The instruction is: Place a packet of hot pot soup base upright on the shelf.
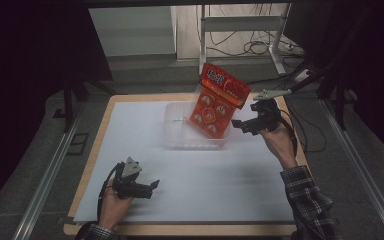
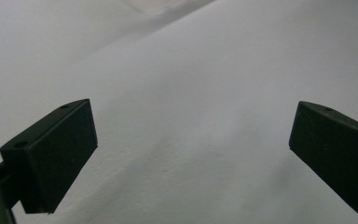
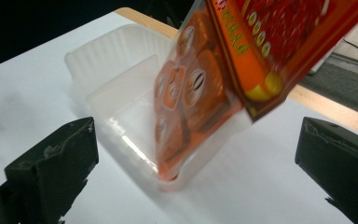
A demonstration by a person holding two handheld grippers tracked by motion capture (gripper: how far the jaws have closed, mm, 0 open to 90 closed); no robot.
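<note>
A red-orange snack packet (image 1: 216,103) stands tilted in a clear plastic container (image 1: 173,126) at the back middle of the table. Its lower end is inside the container and its printed top leans up and to the right, over the rim. My right gripper (image 1: 242,119) is just right of the container, open, with nothing between its fingers. In the right gripper view the packet (image 3: 205,88) is slightly blurred, leaning out of the container (image 3: 107,70) ahead of the open right gripper (image 3: 196,140). My left gripper (image 1: 152,187) hovers low at the front left, open over bare white sheet (image 2: 191,70).
A white sheet (image 1: 195,175) covers the wooden table (image 1: 92,150), whose edge shows all round. A metal frame (image 1: 240,30) and cables stand on the floor behind. Grey rails (image 1: 45,185) run along both sides of the table.
</note>
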